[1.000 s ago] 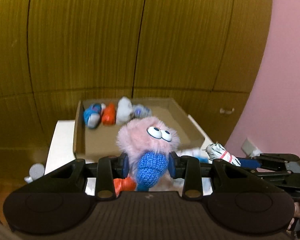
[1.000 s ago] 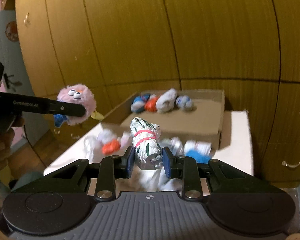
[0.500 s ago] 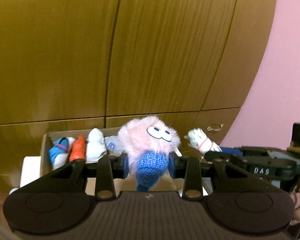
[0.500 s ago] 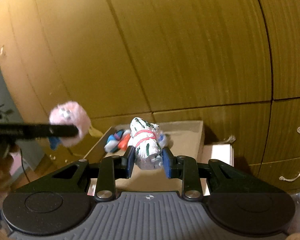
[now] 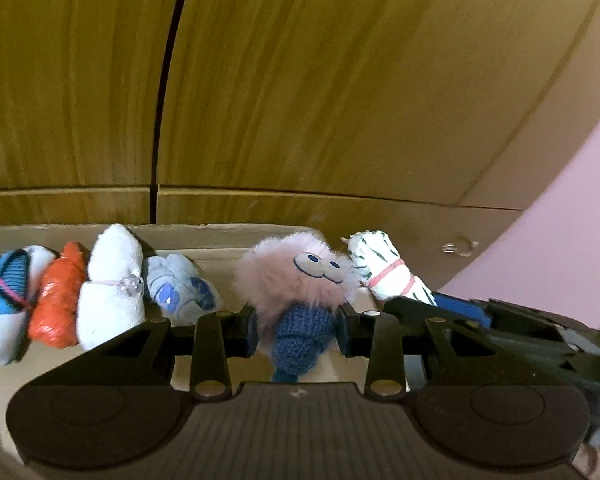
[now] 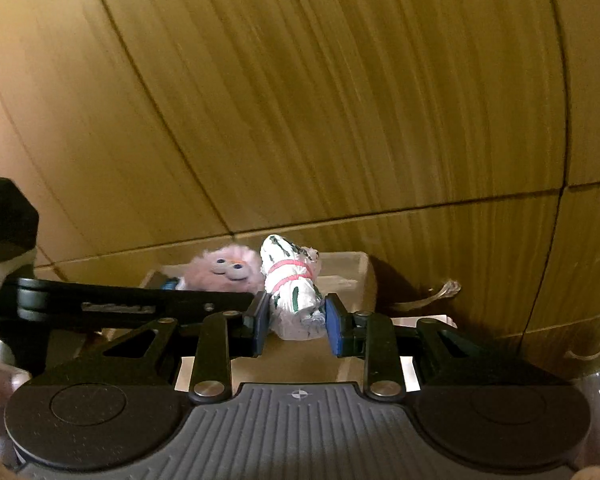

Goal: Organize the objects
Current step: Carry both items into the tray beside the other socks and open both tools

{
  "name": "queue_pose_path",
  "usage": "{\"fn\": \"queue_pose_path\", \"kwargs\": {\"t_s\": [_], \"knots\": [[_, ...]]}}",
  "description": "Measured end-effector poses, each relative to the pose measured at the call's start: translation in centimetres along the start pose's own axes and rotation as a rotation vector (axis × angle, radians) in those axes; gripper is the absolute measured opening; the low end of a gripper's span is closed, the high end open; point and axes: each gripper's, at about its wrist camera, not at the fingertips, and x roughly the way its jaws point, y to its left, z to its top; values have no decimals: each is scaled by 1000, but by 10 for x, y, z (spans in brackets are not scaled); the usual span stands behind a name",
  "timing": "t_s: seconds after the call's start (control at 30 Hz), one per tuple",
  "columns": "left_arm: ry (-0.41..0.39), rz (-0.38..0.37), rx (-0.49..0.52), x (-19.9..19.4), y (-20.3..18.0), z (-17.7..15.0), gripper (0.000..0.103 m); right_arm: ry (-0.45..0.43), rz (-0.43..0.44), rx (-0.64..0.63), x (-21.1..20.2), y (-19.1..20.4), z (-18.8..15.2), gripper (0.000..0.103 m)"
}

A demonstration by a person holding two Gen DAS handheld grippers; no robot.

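Note:
My left gripper [image 5: 298, 330] is shut on a fluffy pink toy with googly eyes and a blue knitted part [image 5: 296, 300]. It hangs over the far side of an open cardboard box [image 5: 228, 236]. Just to its right, my right gripper [image 6: 296, 328] is shut on a white bundle with green marks and a pink band [image 6: 290, 288], also seen as the white bundle [image 5: 384, 270] in the left wrist view. The pink toy [image 6: 224, 266] touches the bundle's left side in the right wrist view. A row of rolled bundles lies along the box's back wall: blue-white [image 5: 4, 296], orange [image 5: 58, 292], white [image 5: 110, 284], pale blue-patterned [image 5: 180, 288].
A wooden wardrobe front [image 5: 300, 100] rises right behind the box. Drawer handles [image 6: 440, 292] show at the right. A pink wall [image 5: 572, 220] is at the far right. The box stands on a white surface [image 6: 404, 368].
Both grippers have moved forward over the box with their loads, closer to the wardrobe. The row of bundles now looks much nearer, and the two held items have come side by side.

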Motion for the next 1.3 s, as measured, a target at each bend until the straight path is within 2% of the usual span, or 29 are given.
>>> {"fn": "queue_pose_path", "kwargs": {"t_s": [0.2, 0.57, 0.67, 0.97, 1.17, 1.27, 1.3], "knots": [[33, 80, 19, 44, 21, 2, 33, 37, -33, 4, 32, -8, 1, 36], [8, 130, 78, 64, 33, -11, 36, 87, -73, -30, 74, -4, 6, 36], [14, 132, 79, 66, 39, -14, 41, 93, -81, -27, 78, -6, 9, 36], [13, 136, 64, 72, 49, -25, 41, 99, -90, -23, 84, -5, 17, 42], [17, 143, 61, 82, 55, -18, 43, 98, -89, -29, 86, -5, 17, 42], [18, 143, 63, 82, 51, -19, 48, 90, -88, -25, 83, -5, 16, 43], [15, 139, 60, 82, 51, -20, 53, 85, -87, -23, 81, -5, 17, 43]]}}
